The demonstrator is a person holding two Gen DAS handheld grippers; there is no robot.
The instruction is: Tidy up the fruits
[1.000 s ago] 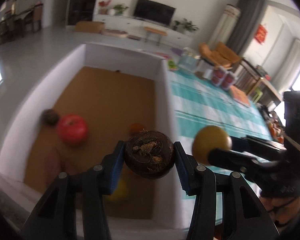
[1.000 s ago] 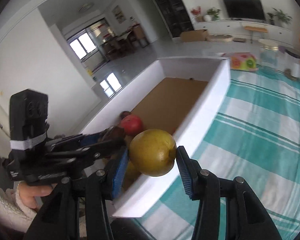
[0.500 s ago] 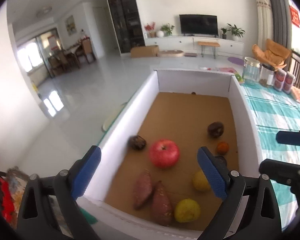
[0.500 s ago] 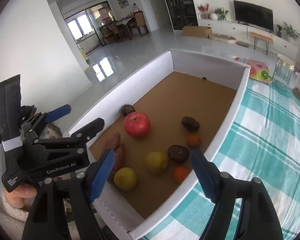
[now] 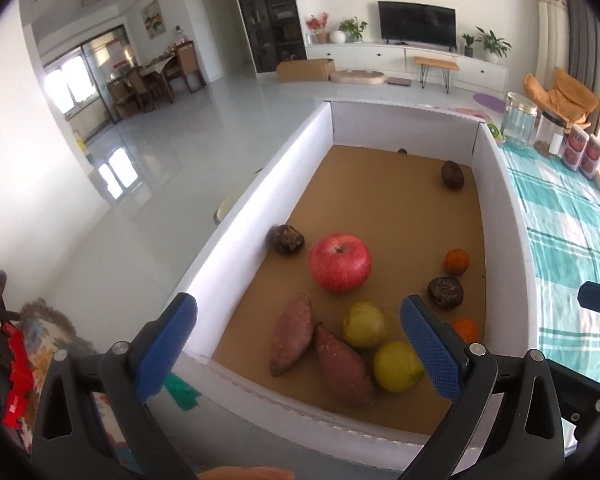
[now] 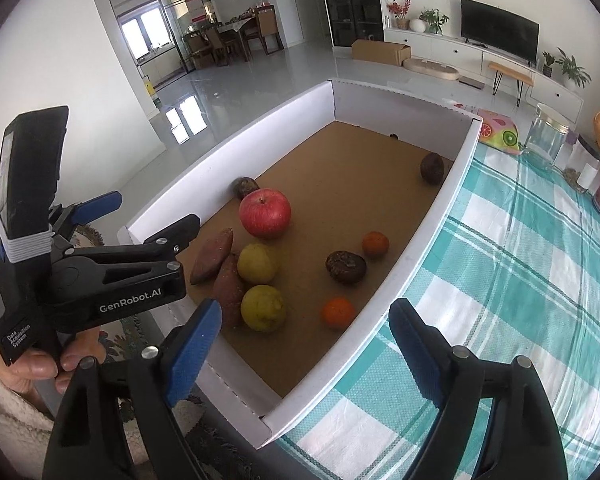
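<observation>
While both sets of jaws had just been opening and stood wide with nothing between them, the left gripper [image 5: 298, 330] and right gripper [image 6: 304, 334] hovered at the box's [image 5: 236, 248] near end. Its fruits looked firm, round, likely to roll; the apple [image 5: 340, 263], mid-floor, wanted gripping across its widest part.

Red apple [image 5: 340, 263], white-walled box [image 5: 236, 256], teal-checked tablecloth [image 6: 520, 264].
</observation>
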